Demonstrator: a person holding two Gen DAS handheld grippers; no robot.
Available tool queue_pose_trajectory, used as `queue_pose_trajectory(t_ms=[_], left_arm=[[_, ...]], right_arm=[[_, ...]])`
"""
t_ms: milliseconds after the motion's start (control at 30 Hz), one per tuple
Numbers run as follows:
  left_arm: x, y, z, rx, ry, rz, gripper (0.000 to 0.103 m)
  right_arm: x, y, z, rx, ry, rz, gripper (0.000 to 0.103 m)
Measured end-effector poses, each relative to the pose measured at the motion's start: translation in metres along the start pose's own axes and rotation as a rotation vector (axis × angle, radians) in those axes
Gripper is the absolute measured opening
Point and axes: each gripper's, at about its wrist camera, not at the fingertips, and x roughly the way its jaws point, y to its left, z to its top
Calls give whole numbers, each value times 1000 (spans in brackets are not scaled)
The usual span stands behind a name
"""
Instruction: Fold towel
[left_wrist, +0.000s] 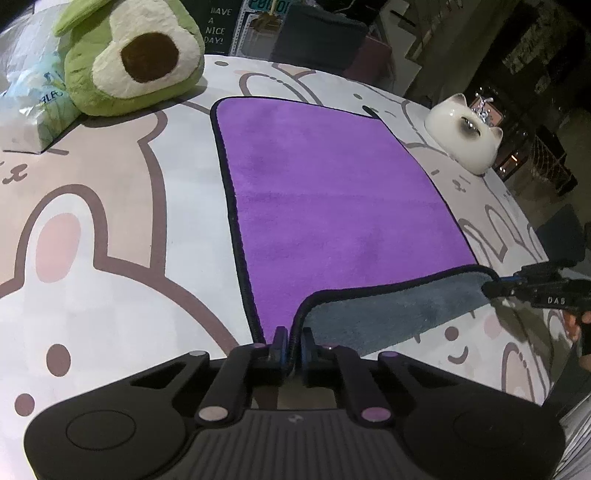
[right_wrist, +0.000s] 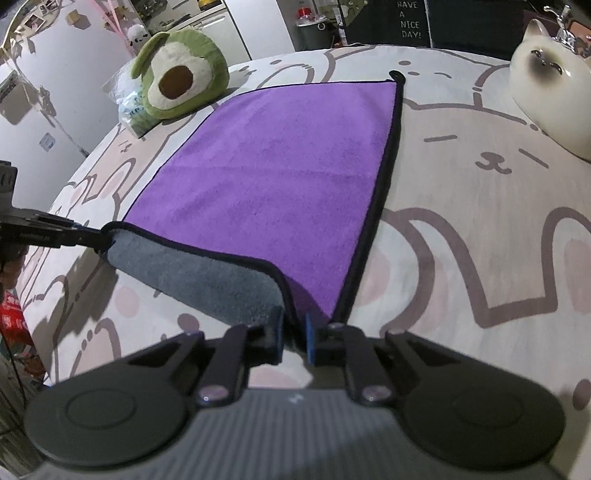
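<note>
Nearest the lens, the left black two-finger gripper (left_wrist: 293, 343) is clenched on the near corner of the purple plush towel with black piping (left_wrist: 325, 199), its blue-lined fingers pressed against the hem. At the other near corner the right black gripper (right_wrist: 293, 332) likewise pinches the cloth. Between the two, the towel's near edge is raised off the surface and curled over, showing its grey underside (right_wrist: 199, 273). The rest of the towel lies flat on the cartoon rabbit-and-bear printed table cover (left_wrist: 110, 221), a small black hanging loop at its far corner. Beyond its far left corner sits a green avocado plush toy (left_wrist: 129, 55), resting against a crinkled plastic bag (left_wrist: 33, 107). Off the far right side stands a white ceramic cat-shaped dish (left_wrist: 463, 134), apart from the towel.
</note>
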Motion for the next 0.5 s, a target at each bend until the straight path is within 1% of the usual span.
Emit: queue_pose_trajectory(t_ms=[100,300,500], left_arm=[[0,-1,0,14,3,11,5],[-6,-3,2,21,-22,25,4],[-20,-6,12,11,-93,33,4]], right_arm=[[0,1,0,-5,-1,-4,7],[-3,3,3,-18,-11,-12,6],[-17,4,10,-1,-90,-23,5]])
